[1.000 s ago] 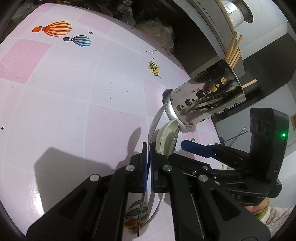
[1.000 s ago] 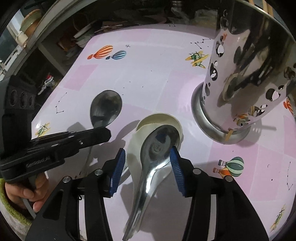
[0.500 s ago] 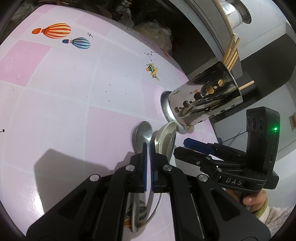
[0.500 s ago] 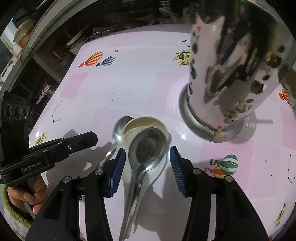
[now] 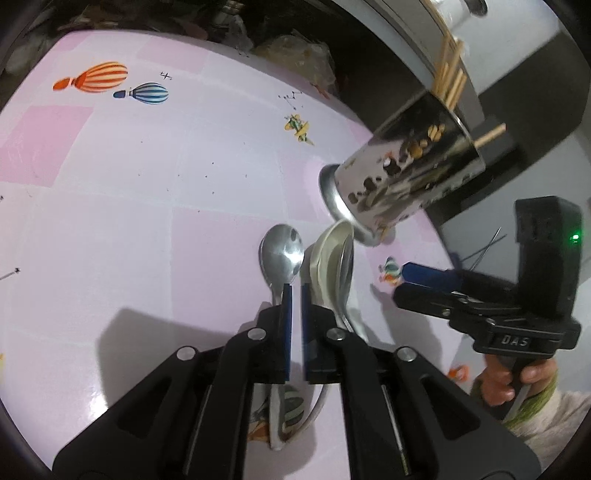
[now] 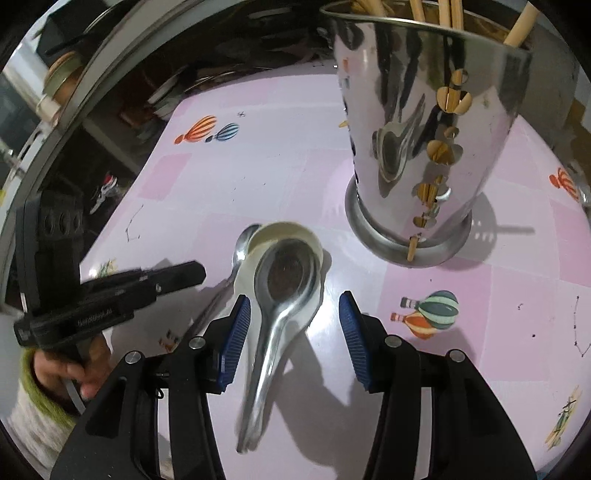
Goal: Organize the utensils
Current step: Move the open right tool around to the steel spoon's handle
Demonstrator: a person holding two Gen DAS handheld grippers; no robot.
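Between the right gripper's (image 6: 293,338) half-open, empty jaws lie two nested soup spoons (image 6: 284,280), handles running back toward the wrist, bowls toward the holder (image 6: 428,147). The left gripper (image 5: 294,295), opening from a sliver, grips nothing; one steel spoon (image 5: 281,254) lies just ahead. Chopsticks (image 6: 448,13): perhaps five.

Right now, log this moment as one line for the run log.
left gripper: opening, nothing between pads | right gripper: open over metal soup spoon nested in white spoon | small spoon: on table | holder: chopsticks inside
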